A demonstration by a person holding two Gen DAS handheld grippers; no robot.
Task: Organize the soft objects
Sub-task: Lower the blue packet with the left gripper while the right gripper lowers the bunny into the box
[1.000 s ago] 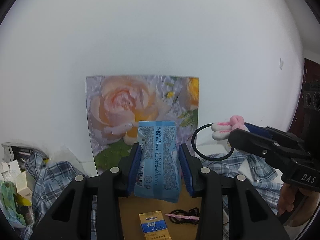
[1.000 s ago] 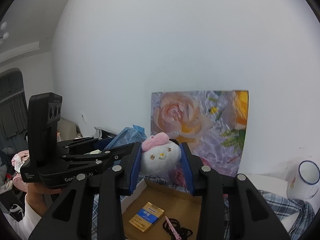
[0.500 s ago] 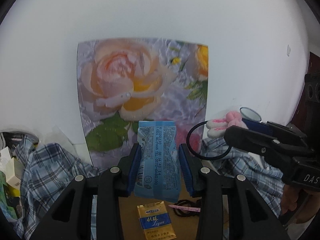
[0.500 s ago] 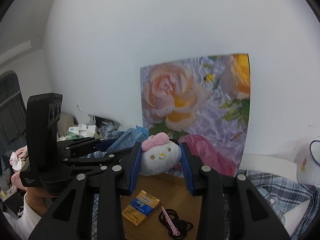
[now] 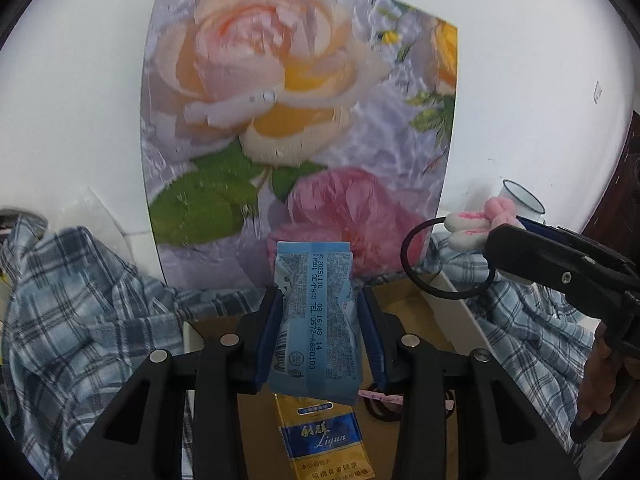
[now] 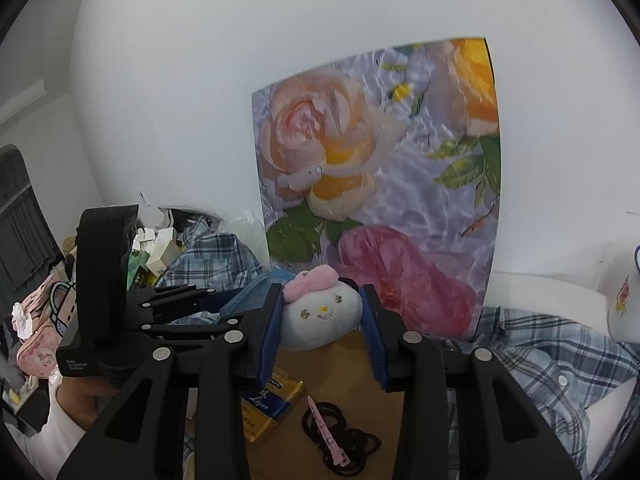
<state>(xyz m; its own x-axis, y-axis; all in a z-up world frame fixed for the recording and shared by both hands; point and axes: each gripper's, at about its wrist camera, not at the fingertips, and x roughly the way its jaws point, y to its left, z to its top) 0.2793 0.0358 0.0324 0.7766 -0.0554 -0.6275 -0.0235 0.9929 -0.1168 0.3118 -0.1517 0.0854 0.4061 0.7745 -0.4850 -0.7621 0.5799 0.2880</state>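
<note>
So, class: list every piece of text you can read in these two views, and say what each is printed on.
"QC/Pass", "TEL:0572-6580108": blue packet in the left gripper.
"Liqun": blue-and-gold pack; its Chinese lines are too small.
White lettering on the left gripper's body: too blurred.
Mug print: unreadable.

One tissue pack (image 5: 316,320), one plush toy (image 6: 320,312), one cigarette pack (image 5: 326,440), one pink hair clip (image 6: 327,432), two grippers (image 5: 320,320) (image 6: 320,320).

Left gripper (image 5: 320,328) clamping blue tissue pack (image 5: 314,316), cardboard box (image 5: 416,308) below, plaid shirt (image 5: 80,300)
</note>
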